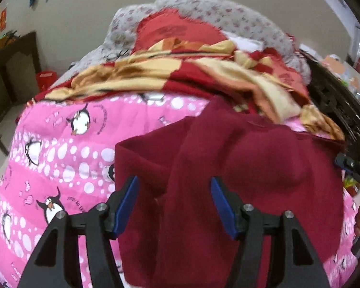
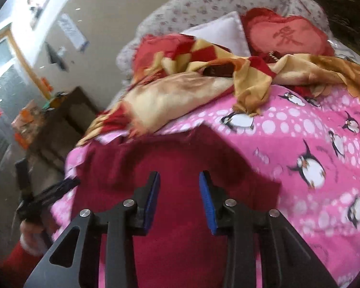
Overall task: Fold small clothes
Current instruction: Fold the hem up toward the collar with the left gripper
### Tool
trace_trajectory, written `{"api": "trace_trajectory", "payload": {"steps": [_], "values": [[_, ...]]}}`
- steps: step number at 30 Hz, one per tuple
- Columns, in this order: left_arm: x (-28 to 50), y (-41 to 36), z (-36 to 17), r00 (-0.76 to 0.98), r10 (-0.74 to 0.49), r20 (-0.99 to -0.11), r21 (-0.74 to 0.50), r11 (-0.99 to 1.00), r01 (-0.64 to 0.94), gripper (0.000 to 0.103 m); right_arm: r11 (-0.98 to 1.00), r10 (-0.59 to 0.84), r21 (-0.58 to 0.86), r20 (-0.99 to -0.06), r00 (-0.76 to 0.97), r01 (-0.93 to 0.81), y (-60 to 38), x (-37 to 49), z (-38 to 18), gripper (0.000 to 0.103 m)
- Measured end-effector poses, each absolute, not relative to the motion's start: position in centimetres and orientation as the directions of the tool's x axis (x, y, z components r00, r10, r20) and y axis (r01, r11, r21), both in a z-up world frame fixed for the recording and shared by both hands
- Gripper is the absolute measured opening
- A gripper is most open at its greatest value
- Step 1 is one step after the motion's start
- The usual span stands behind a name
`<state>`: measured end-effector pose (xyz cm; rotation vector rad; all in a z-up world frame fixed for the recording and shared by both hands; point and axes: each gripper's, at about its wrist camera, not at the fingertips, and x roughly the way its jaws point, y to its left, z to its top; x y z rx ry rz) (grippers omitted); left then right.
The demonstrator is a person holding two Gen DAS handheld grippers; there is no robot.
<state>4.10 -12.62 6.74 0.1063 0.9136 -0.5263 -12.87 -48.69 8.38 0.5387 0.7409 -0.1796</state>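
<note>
A dark red garment (image 1: pixel 240 168) lies spread and rumpled on a pink penguin-print blanket (image 1: pixel 60 158). My left gripper (image 1: pixel 174 192) hovers over the garment's near left part, jaws open and empty, blue pads apart. In the right wrist view the same garment (image 2: pixel 180 163) lies under my right gripper (image 2: pixel 179 187), which is open and empty above the cloth. The right gripper also shows at the right edge of the left wrist view (image 1: pixel 352 168). The left gripper shows at the left edge of the right wrist view (image 2: pixel 48 192).
A red and gold checked cloth (image 1: pixel 180 72) lies bunched behind the garment. A red heart-shaped cushion (image 2: pixel 288 36), a white pillow (image 2: pixel 218 28) and a grey flowered bedhead (image 1: pixel 228 14) are at the back. Dark furniture (image 1: pixel 12 76) stands left of the bed.
</note>
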Motion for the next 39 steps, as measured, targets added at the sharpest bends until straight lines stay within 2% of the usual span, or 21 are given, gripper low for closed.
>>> {"api": "trace_trajectory", "payload": {"steps": [1, 3, 5, 9, 14, 19, 25, 27, 29, 33, 34, 37, 39], "values": [[4.7, -12.8, 6.1, 0.482, -0.376, -0.791, -0.134, 0.876, 0.464, 0.067, 0.836, 0.002, 0.395, -0.698, 0.716, 0.382, -49.5, -11.8, 7.7, 0.059], [5.8, -12.9, 4.8, 0.450, -0.367, -0.814, -0.155, 0.884, 0.441, 0.069, 0.780, 0.034, 0.444, -0.733, 0.679, 0.440, -51.6, -10.0, 5.6, 0.059], [5.8, -13.0, 4.4, 0.451, -0.364, -0.815, -0.152, 0.885, 0.440, 0.070, 0.767, 0.042, 0.444, -0.755, 0.654, 0.463, -52.5, -9.4, 4.5, 0.052], [5.2, -12.4, 4.9, 0.452, -0.368, -0.813, -0.138, 0.876, 0.463, 0.070, 0.806, 0.027, 0.417, -0.735, 0.677, 0.420, -51.8, -12.2, 6.8, 0.052], [3.2, -9.7, 6.4, 0.466, -0.399, -0.790, -0.155, 0.865, 0.477, 0.070, 0.849, 0.071, 0.400, -0.734, 0.676, 0.345, -48.9, -18.5, 8.7, 0.057], [0.0, -7.3, 7.0, 0.449, -0.436, -0.780, -0.188, 0.848, 0.496, 0.074, 0.886, 0.087, 0.353, -0.765, 0.638, 0.302, -45.3, -23.3, 7.8, 0.057], [-2.7, -6.2, 4.8, 0.388, -0.434, -0.813, -0.211, 0.841, 0.497, 0.073, 0.890, 0.121, 0.362, -0.772, 0.624, 0.276, -42.9, -24.9, 5.7, 0.057], [-2.9, -6.4, 3.8, 0.355, -0.430, -0.830, -0.222, 0.839, 0.496, 0.065, 0.888, 0.128, 0.365, -0.781, 0.611, 0.281, -42.8, -24.7, 5.0, 0.042], [-3.0, -6.5, 3.1, 0.348, -0.426, -0.835, -0.221, 0.839, 0.497, 0.056, 0.865, 0.156, 0.409, -0.768, 0.621, 0.290, -43.3, -24.9, 5.0, 0.034], [-3.1, -5.5, 2.9, 0.322, -0.454, -0.831, -0.264, 0.830, 0.491, 0.036, 0.860, 0.163, 0.429, -0.745, 0.647, 0.277, -43.8, -27.0, 6.7, 0.031], [-3.1, -5.3, 2.8, 0.309, -0.466, -0.829, -0.279, 0.824, 0.493, 0.028, 0.863, 0.163, 0.420, -0.757, 0.633, 0.280, -43.8, -27.2, 6.5, 0.030], [-3.5, -5.2, 2.4, 0.316, -0.457, -0.832, -0.266, 0.827, 0.495, 0.028, 0.856, 0.156, 0.396, -0.810, 0.565, 0.332, -44.0, -26.8, 4.2, 0.030], [-3.6, -5.3, 2.5, 0.320, -0.453, -0.832, -0.261, 0.829, 0.494, 0.027, 0.854, 0.147, 0.393, -0.811, 0.567, 0.340, -44.0, -26.6, 4.7, 0.030]]}}
